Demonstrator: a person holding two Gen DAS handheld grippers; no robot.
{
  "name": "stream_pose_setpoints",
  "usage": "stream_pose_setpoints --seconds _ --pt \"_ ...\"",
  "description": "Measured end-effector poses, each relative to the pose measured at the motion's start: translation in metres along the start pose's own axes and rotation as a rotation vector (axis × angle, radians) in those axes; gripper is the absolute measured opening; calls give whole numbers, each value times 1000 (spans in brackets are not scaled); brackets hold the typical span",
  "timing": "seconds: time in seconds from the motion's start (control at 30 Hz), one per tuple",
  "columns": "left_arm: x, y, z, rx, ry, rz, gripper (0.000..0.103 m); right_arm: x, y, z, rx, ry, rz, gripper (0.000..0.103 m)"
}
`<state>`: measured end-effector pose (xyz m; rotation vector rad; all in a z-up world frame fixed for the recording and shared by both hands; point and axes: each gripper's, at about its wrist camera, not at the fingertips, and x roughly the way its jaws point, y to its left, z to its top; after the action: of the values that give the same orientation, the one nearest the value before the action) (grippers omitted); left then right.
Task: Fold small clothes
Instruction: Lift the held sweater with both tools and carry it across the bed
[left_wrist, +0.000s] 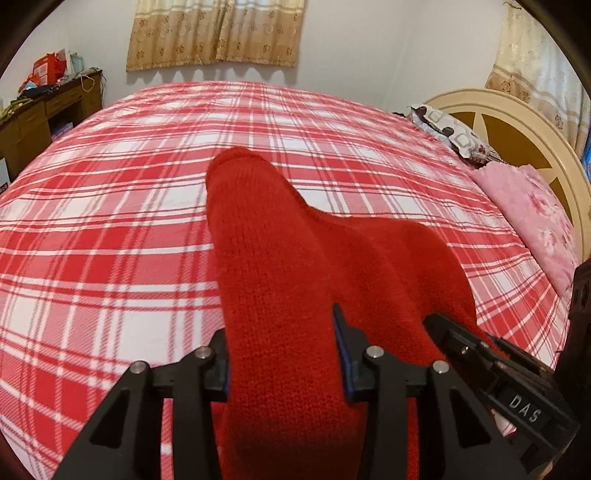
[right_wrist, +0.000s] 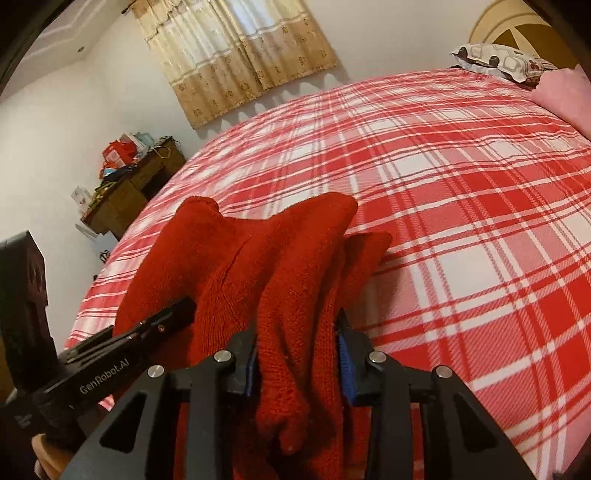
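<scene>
A red knitted garment lies on the red and white plaid bed, one sleeve stretching away from me. My left gripper is shut on the garment's near edge, cloth filling the gap between the pads. The right gripper shows at the lower right of the left wrist view. In the right wrist view my right gripper is shut on a bunched fold of the same garment, which is lifted and crumpled. The left gripper reaches in from the left, touching the cloth.
A pink floral blanket and a patterned pillow lie by the cream headboard at the right. A cluttered wooden desk stands left of the bed. Curtains hang on the far wall.
</scene>
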<state>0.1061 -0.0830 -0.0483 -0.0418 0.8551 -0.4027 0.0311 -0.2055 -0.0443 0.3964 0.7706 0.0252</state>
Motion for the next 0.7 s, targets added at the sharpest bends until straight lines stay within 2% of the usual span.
stream_pose_setpoints --seconds 0.4,0.7 --pt "-44 49 -11 -94 -55 41 42 2 69 -9 -74 18 101 34" --pt "-88 110 -18 -179 -124 126 42 18 164 -12 -202 35 215 34"
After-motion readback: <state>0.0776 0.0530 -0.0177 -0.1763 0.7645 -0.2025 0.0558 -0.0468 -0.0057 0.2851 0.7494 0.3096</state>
